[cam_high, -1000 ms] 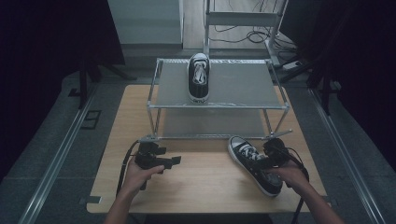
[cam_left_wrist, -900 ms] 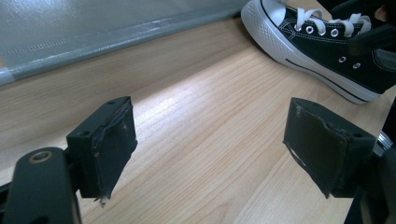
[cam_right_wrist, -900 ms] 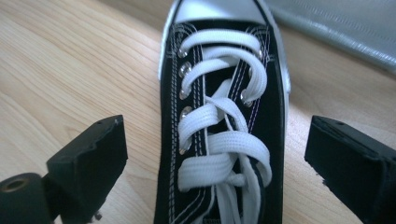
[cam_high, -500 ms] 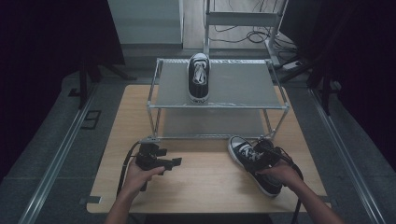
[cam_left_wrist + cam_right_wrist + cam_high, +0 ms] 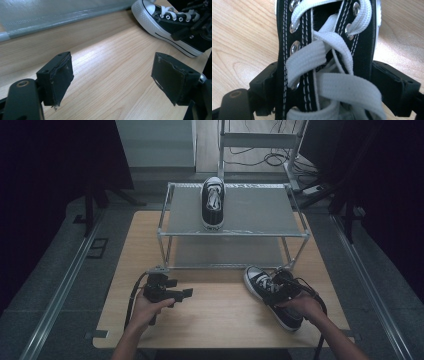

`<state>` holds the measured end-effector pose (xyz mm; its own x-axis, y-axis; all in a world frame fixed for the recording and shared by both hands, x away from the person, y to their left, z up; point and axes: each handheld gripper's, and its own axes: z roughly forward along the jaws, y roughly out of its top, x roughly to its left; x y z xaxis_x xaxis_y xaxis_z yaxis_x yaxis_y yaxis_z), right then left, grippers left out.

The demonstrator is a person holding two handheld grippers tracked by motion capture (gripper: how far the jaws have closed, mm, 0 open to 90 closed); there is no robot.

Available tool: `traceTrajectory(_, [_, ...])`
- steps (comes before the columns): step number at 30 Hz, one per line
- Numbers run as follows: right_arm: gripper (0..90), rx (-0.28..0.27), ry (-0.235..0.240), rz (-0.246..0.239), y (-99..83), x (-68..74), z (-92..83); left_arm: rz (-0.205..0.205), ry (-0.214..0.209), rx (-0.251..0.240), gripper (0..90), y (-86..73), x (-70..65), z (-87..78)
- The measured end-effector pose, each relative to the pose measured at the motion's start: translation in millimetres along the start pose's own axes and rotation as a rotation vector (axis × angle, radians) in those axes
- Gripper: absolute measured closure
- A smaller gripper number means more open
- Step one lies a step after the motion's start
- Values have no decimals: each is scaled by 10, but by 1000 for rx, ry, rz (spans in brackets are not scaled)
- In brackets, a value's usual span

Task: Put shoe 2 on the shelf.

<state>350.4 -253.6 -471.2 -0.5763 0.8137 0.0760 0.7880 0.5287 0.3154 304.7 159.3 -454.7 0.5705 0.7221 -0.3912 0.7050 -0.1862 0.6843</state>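
Lying between the right gripper (image 5: 322,85) fingers (image 5: 395,91), laced sneaker (image 5: 324,50), on table (image 5: 239,37)

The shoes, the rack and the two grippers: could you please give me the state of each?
Shoe on the table: upright, laced, between the right gripper's jaws.
Shoe on the rack: upright on the top shelf, laced.
Rack: standing on the table.
Left gripper: open, nothing between its jaws.
Right gripper: straddling the laced upper, jaws just been closing.
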Motion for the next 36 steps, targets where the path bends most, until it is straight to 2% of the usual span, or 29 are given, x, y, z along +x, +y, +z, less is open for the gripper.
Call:
traceTrajectory(6, [158, -9, 26, -45, -18, 84, -112, -8, 0, -5, 178, -2, 24, -14])
traceTrajectory(8, [159, -26, 41, -73, -10, 136, -205, -10, 0, -2, 178, -7, 31, -8])
traceTrajectory(19, [162, -105, 114, -128, 141, 359, -631, -18, -5, -1, 178, -24, 44, -8])
traceTrajectory(28, [163, -155, 142, -123, 285, 454, -827, -25, -10, -2, 178, -32, 55, -8])
traceTrajectory(36, [163, -183, 146, -125, 392, 503, -959, -37, -17, -5, 178, -37, 73, -10])
